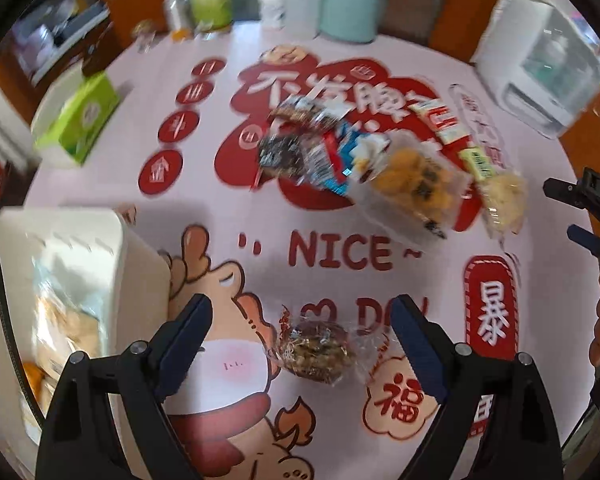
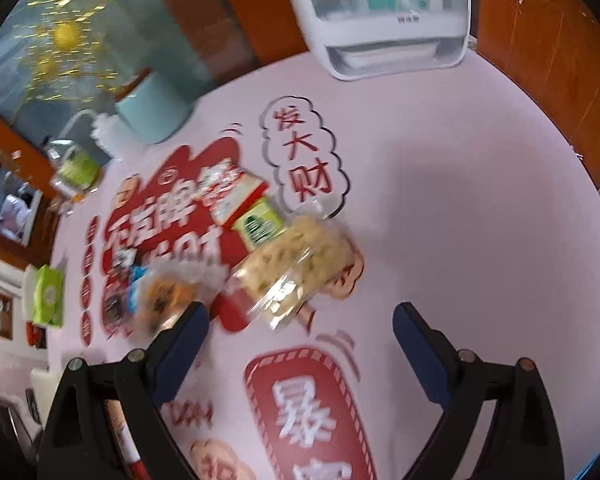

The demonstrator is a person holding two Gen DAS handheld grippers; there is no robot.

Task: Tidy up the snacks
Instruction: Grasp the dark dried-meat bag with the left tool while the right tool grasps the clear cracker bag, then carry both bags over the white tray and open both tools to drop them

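Note:
My left gripper (image 1: 302,336) is open and points down at the table, with a brown wrapped snack (image 1: 318,350) lying between its fingers, untouched. A white bin (image 1: 112,248) with pale packets inside stands just left of it. A pile of snacks fills the table's middle: dark packets (image 1: 296,148), a clear pack of yellow cookies (image 1: 412,184), and a pale snack pack (image 1: 508,196). My right gripper (image 2: 300,340) is open and empty, with the pale snack pack (image 2: 296,264) just beyond its fingertips. A green packet (image 2: 260,226) and the cookie pack (image 2: 168,296) lie nearby.
The printed pink tablecloth (image 1: 340,252) covers the table. A green tissue box (image 1: 80,120) stands at the left. A teal canister (image 1: 350,8), white bottles (image 1: 274,4) and a green jar (image 1: 210,4) line the far edge. A white appliance (image 2: 388,16) sits at the back right.

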